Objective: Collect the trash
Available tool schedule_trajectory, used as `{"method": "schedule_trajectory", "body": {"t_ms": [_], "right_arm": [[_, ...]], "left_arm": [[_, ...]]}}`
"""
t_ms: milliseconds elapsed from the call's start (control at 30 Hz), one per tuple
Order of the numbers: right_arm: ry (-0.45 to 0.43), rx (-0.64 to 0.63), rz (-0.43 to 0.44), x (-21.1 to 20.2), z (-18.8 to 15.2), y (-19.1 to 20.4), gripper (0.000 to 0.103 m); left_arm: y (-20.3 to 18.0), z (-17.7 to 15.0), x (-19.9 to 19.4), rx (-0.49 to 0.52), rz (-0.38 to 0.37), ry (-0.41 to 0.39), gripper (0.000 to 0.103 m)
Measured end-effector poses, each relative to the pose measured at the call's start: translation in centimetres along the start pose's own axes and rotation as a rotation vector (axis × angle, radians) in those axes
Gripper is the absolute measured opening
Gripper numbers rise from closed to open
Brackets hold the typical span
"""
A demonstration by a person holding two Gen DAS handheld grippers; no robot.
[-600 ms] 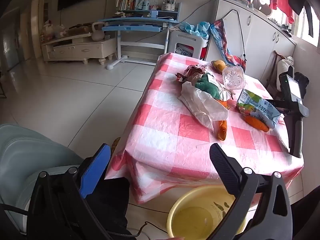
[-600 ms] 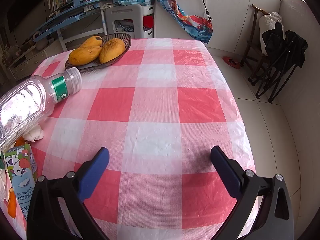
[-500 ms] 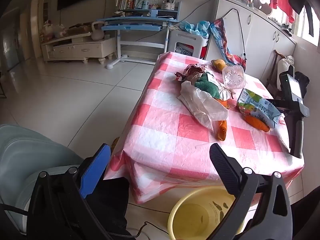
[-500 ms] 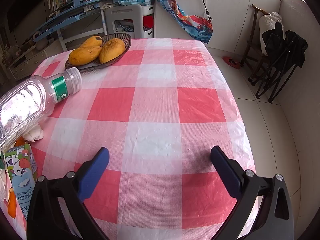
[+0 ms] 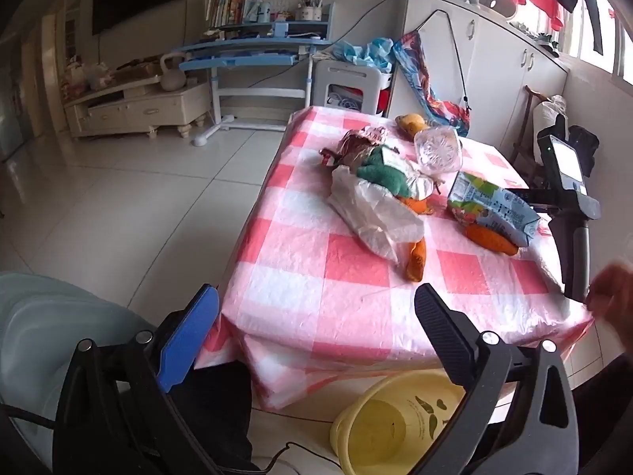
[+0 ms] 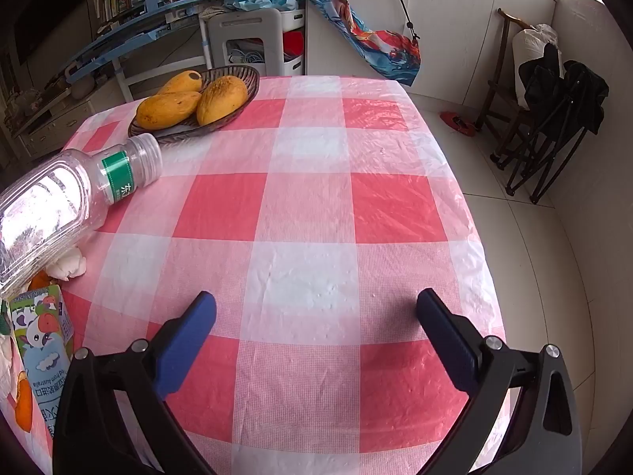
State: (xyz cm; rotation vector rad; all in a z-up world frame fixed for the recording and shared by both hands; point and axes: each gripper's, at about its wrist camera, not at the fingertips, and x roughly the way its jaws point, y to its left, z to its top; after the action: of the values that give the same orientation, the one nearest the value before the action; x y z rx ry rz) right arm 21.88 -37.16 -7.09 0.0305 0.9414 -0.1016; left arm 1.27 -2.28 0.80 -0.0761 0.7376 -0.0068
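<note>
Trash lies on the pink checked table: a white plastic bag, a foil wrapper, a green wrapper, orange peels, a milk carton and a clear plastic bottle. My left gripper is open and empty, near the table's front edge, above a yellow basin on the floor. My right gripper is open and empty over bare tablecloth; the bottle and carton lie to its left.
A wicker dish of mangoes stands at the table's far side. A grey chair is at lower left. The other gripper's handle stands at the table's right edge. A folded dark chair stands right of the table.
My left gripper has moved forward and slightly up toward the table edge. A hand has come into view at the right. The right view is unchanged.
</note>
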Motion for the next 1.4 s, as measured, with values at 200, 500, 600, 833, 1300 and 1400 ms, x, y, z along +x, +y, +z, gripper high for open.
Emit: {"method": "schedule_trajectory", "body": {"t_ms": [200, 500, 600, 833, 1300, 1400], "right_arm": [[0.0, 0.0, 0.0, 0.0, 0.0, 0.0, 0.097], [0.016, 0.006, 0.004, 0.0, 0.0, 0.0, 0.097], [0.066, -0.008, -0.013, -0.6, -0.2, -0.3, 0.097], [-0.333, -0.008, 0.018, -13.8, -3.5, 0.9, 0.097], [-0.463, -0.233, 0.19, -21.1, -15.2, 8.9, 0.097], [-0.448, -0.22, 0.219, -20.9, -15.8, 9.0, 0.097]], "left_arm": [[-1.3, 1.6, -0.2, 0.087, -0.007, -0.047, 0.096], [-1.0, 1.9, 2.1, 0.078, -0.042, -0.026, 0.096], [-0.9, 1.8, 2.5, 0.061, -0.038, -0.007, 0.096], [-1.0, 0.8, 2.3, 0.058, -0.055, -0.006, 0.096], [-1.3, -0.7, 0.3, 0.082, -0.072, -0.061, 0.096], [-1.3, -0.9, 0.1, 0.087, -0.074, -0.062, 0.096]]}}
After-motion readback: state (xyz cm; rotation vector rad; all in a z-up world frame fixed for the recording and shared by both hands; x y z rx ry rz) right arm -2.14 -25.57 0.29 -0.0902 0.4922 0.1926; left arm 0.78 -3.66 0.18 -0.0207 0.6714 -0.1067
